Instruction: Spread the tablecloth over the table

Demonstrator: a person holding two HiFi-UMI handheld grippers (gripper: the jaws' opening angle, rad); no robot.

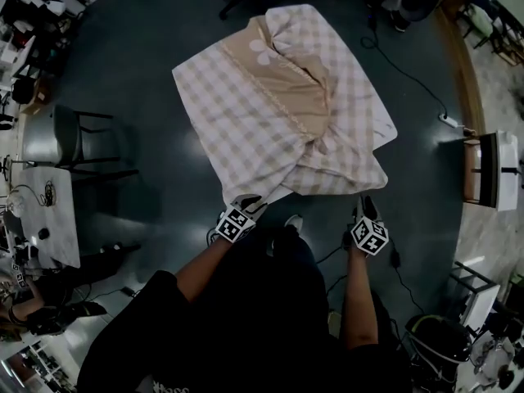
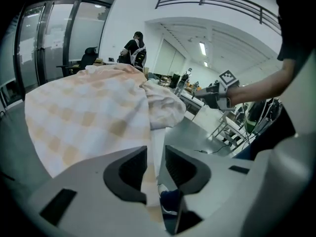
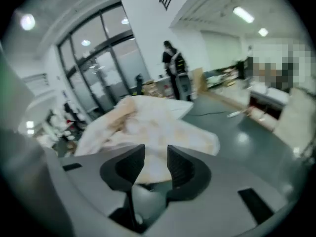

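Probably limp, light: beige-and-white checked fabric tablecloth (image 1: 270, 113); pinch near hem corners. Fingers apart on left gripper (image 2: 156, 157), cloth strip between; apart, empty on right gripper (image 3: 156, 154).

The left gripper (image 2: 156, 154) had its jaws apart, with a hanging edge of the checked tablecloth (image 2: 89, 117) passing loosely between them.

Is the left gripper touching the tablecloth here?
Touching. The left gripper view shows a strip of the tablecloth running down through the left gripper, between its parted jaws and against one of them.
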